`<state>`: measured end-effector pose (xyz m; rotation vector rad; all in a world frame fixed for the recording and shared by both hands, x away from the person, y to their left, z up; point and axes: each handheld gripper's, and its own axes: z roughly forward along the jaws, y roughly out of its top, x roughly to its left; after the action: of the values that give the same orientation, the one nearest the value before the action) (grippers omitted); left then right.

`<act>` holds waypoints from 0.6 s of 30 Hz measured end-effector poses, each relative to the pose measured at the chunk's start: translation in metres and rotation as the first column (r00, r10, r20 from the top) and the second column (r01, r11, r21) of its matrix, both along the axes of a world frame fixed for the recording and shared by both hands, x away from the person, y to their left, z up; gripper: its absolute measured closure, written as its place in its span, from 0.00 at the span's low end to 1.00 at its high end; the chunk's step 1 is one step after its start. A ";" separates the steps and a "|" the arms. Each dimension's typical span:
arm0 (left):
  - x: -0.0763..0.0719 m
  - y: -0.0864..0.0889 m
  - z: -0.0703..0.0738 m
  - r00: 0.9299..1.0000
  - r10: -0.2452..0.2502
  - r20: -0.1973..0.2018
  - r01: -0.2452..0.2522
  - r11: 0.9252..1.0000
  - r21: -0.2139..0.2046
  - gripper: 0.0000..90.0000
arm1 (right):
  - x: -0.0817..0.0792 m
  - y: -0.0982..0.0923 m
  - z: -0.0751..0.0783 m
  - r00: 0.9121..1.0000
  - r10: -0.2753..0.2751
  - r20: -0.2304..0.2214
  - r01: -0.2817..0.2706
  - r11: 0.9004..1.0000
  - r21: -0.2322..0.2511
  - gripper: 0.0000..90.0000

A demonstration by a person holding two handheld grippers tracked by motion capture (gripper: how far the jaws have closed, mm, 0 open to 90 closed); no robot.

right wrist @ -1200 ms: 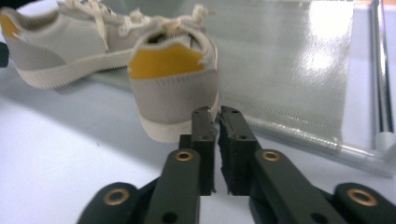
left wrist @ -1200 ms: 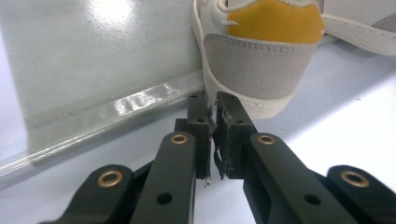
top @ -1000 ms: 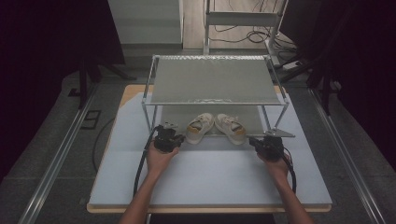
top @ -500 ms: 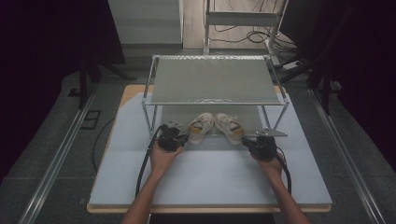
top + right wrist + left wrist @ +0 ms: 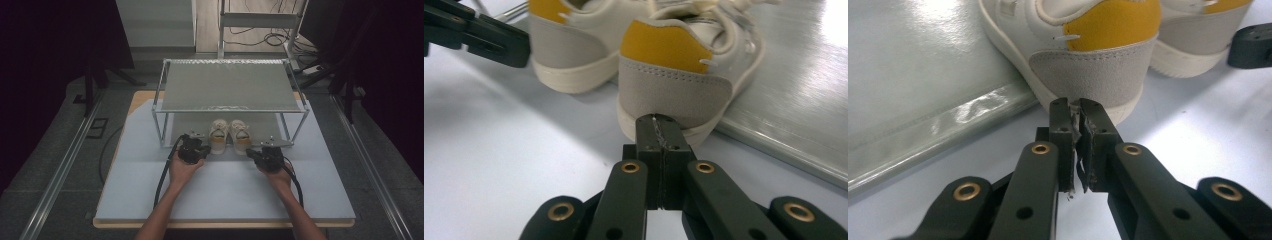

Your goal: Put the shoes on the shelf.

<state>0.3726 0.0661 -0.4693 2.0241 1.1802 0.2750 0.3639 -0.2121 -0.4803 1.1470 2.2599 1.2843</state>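
High view looks down on a white counter point(image 5: 150, 200) with a metal rack point(image 5: 230, 85) at its far part. Under the rack stands a pair of pale shoes, heels toward the person. The left shoe point(image 5: 218, 136) and the right shoe point(image 5: 240, 136) stand side by side, long axes pointing away, toes under the rack. The left gripper point(image 5: 200, 147) is just beside the left shoe's heel, and the right gripper point(image 5: 254, 155) is just beside the right shoe's heel, so each hand is near its own shoe. In the left gripper view the jaws are clenched, holding nothing, with the grey and yellow heel directly ahead. In the right gripper view the jaws are pressed together too, empty, their tips close to the heel. Probably each gripper must first release its jaws.
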 end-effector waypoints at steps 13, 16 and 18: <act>0.003 -0.012 0.001 1.000 -0.015 -0.003 0.015 1.000 0.002 0.93 | 0.004 0.017 -0.003 1.000 0.026 0.009 -0.026 0.999 0.020 0.99; 0.003 -0.011 0.001 1.000 -0.018 -0.004 0.018 1.000 0.001 0.93 | 0.004 0.017 -0.004 1.000 0.028 0.005 -0.028 0.999 0.023 0.99; 0.004 -0.012 0.001 1.000 -0.014 0.000 0.014 1.000 0.007 0.93 | 0.004 0.017 -0.004 1.000 0.027 0.006 -0.027 0.999 0.022 0.99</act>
<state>0.3765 0.0542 -0.4684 2.0373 1.1662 0.2724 0.3677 -0.1950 -0.4839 1.1221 2.2700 1.3245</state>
